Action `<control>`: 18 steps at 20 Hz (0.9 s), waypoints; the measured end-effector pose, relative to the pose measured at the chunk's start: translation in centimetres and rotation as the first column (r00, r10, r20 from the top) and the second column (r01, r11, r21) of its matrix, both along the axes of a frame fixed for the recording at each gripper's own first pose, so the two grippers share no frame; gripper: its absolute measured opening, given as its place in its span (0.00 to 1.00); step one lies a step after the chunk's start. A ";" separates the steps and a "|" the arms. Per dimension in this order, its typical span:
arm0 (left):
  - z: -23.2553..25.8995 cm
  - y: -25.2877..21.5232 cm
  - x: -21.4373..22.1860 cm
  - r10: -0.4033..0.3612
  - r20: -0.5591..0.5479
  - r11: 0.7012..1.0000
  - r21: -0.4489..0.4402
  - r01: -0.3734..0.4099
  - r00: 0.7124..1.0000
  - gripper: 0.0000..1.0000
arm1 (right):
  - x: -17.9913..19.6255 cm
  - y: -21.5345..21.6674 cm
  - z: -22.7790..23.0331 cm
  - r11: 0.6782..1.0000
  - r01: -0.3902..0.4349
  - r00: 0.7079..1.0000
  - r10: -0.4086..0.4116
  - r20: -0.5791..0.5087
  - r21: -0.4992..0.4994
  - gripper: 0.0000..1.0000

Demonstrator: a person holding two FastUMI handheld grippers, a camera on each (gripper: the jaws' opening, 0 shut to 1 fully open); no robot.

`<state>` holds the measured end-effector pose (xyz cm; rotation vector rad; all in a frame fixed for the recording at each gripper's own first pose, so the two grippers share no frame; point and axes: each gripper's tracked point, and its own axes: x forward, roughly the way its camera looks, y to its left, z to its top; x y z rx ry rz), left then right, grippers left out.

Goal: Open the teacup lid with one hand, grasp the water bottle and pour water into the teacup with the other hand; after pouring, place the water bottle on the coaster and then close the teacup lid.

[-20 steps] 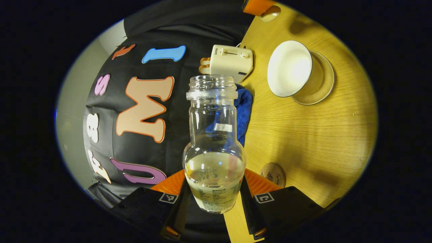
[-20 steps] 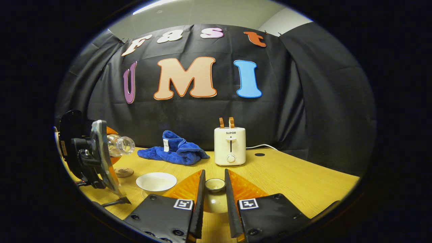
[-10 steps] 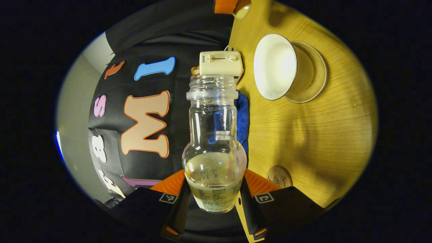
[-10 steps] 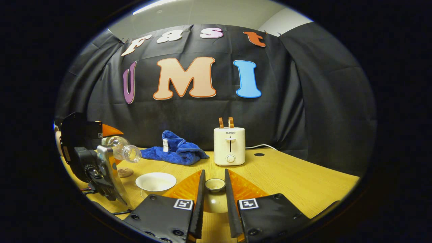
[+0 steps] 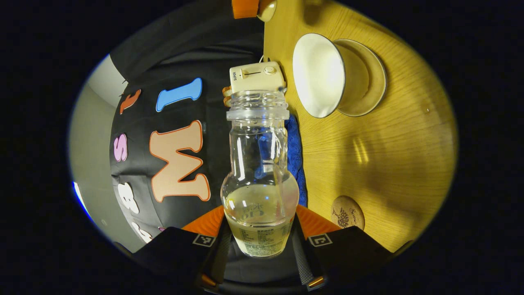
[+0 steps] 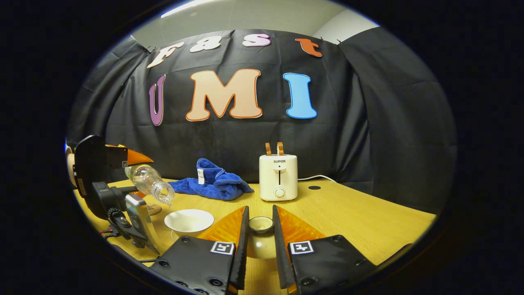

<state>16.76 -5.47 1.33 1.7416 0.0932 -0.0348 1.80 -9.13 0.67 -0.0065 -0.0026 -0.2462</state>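
My left gripper is shut on a clear, capless water bottle, which holds water in its lower part. In the right gripper view the left gripper holds the bottle tilted, its mouth just above the left rim of the white teacup. The teacup stands open on its saucer. My right gripper is shut on the small teacup lid, right of the cup. A round wooden coaster lies on the table, and the coaster sits behind the bottle.
A cream toaster with two slices in it stands at the back of the yellow wooden table. A crumpled blue towel lies to its left. A white cable runs from the toaster to the right.
The left gripper has tipped the bottle further, and its mouth has dropped toward the teacup's rim. The right gripper and the lid have stayed put.
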 end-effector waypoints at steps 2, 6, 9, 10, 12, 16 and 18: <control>0.3 -0.1 0.1 -0.005 0.004 1.000 0.019 0.005 1.000 0.66 | 0.0 0.0 0.0 1.000 0.000 1.000 0.000 0.000 0.000 0.34; 0.9 -0.1 0.1 -0.005 0.007 0.999 0.047 0.005 1.000 0.66 | 0.0 0.0 0.0 1.000 0.000 1.000 0.000 0.000 0.000 0.35; 1.0 -0.1 0.2 -0.004 0.001 0.998 0.065 0.004 1.000 0.66 | 0.0 0.0 0.0 1.000 0.000 1.000 0.000 0.000 -0.001 0.34; 1.0 0.0 0.2 -0.001 -0.002 0.997 0.072 0.001 1.000 0.66 | 0.0 0.0 0.0 1.000 0.000 1.000 0.000 -0.001 0.000 0.35; 1.0 0.0 0.2 0.000 -0.008 0.997 0.083 0.001 1.000 0.66 | 0.0 0.0 0.0 1.000 -0.001 1.000 0.001 0.000 0.000 0.35; 1.3 0.2 0.5 0.005 -0.016 0.993 0.115 -0.003 1.000 0.66 | 0.0 -0.1 0.0 1.000 -0.001 1.000 0.001 -0.001 0.000 0.35; 1.5 0.1 0.6 0.003 -0.016 0.991 0.135 -0.001 1.000 0.66 | 0.0 -0.1 0.0 1.000 -0.001 1.000 0.001 -0.001 0.000 0.35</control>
